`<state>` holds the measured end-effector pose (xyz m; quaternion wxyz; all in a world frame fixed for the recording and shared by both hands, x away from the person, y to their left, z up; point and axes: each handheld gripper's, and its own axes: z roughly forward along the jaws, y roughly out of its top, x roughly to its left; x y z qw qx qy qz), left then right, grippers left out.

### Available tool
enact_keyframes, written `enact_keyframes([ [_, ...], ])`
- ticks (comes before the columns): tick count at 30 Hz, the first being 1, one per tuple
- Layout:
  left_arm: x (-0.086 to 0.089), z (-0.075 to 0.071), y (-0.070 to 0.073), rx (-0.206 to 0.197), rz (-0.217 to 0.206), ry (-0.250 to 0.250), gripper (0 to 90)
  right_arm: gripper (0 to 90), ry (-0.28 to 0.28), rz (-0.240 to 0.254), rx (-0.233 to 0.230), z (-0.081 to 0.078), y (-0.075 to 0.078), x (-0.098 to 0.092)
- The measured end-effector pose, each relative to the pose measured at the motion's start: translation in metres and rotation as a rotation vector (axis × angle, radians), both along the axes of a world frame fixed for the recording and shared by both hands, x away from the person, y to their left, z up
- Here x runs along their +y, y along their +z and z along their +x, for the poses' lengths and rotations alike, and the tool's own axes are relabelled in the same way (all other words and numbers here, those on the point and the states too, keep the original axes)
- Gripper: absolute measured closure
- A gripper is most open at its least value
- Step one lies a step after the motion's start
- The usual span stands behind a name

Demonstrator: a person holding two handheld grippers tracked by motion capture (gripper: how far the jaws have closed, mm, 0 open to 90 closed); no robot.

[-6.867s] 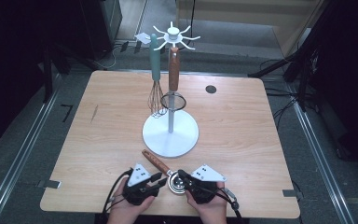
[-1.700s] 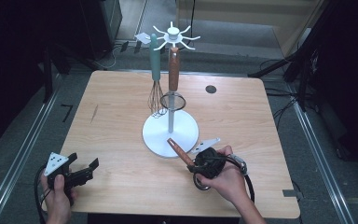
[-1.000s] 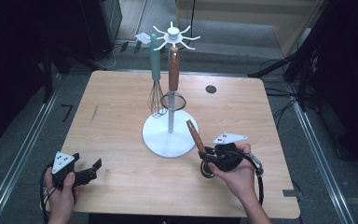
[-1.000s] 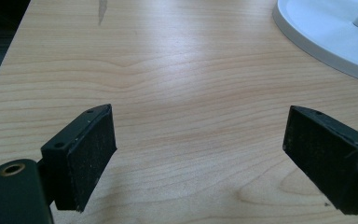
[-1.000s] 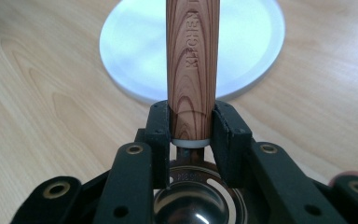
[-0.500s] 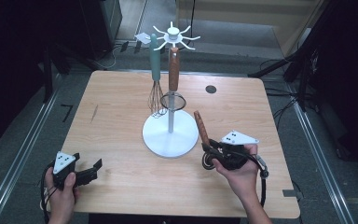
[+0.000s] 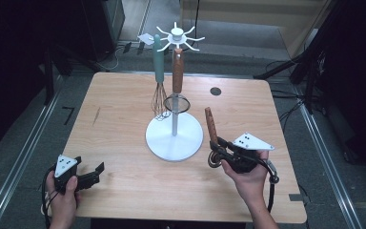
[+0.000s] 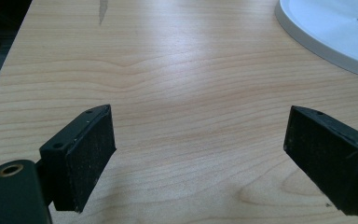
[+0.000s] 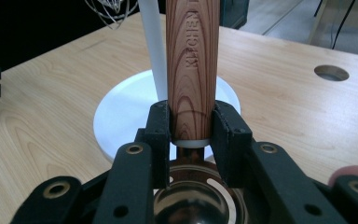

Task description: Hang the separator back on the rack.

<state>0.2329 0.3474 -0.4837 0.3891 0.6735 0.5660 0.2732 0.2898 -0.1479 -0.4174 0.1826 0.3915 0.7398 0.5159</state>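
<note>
Wood-grained handle of a steel-bowled ladle-like utensil (image 7: 211, 125) pinched near its metal collar in the right gripper (image 7: 220, 149), jaws pressed against both sides of the grip in the right gripper view (image 9: 192, 65); shiny bowl tucked low between the gripper links (image 9: 193, 203); long axis close to upright, handle end up and leaning slightly away from the hand, toward the far side of the pale wooden tabletop (image 7: 119, 124). Held clear of the tabletop, just right of the round white base of the white hanging stand (image 7: 174, 138); stand's post rising to a crown of white radial hooks (image 7: 176, 37), well above and to the left of the handle tip. Already hanging there: a teal-handled wire whisk (image 7: 158, 76) and a wood-handled mesh strainer (image 7: 177, 83). Probably a matter of lifting the handle end up and leftward to a free hook on the near right side of the crown; right hand plainly the nearer one. Left gripper (image 7: 88, 175) low at the near left corner, well apart from the stand, jaws spread wide with nothing but bare wood between them (image 8: 200, 154).
</note>
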Motion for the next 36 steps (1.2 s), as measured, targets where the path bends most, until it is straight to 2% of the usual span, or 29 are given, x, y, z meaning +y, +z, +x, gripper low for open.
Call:
enact_keyframes([
  [6,0.000,0.000,0.000,0.000,0.000,0.001,9.0,71.3,0.006,0.018,-0.030,-0.002,0.002,-0.001],
  [10,0.001,0.000,0.000,0.000,-0.002,0.006,9.0,71.3,0.007,0.038,-0.030,-0.003,0.004,-0.001],
  [16,0.001,0.000,0.000,-0.001,-0.013,0.016,9.0,71.3,0.006,0.041,-0.052,-0.005,0.009,0.000],
  [23,0.000,0.000,0.000,-0.001,0.003,0.017,9.0,71.3,0.012,0.055,-0.067,-0.005,0.017,0.002],
  [34,0.000,0.000,0.000,0.002,-0.003,0.020,9.0,71.3,0.020,0.071,-0.093,-0.003,0.029,0.006],
  [36,0.000,0.001,0.000,0.008,0.007,0.016,9.0,71.3,0.022,0.073,-0.102,-0.002,0.033,0.008],
])
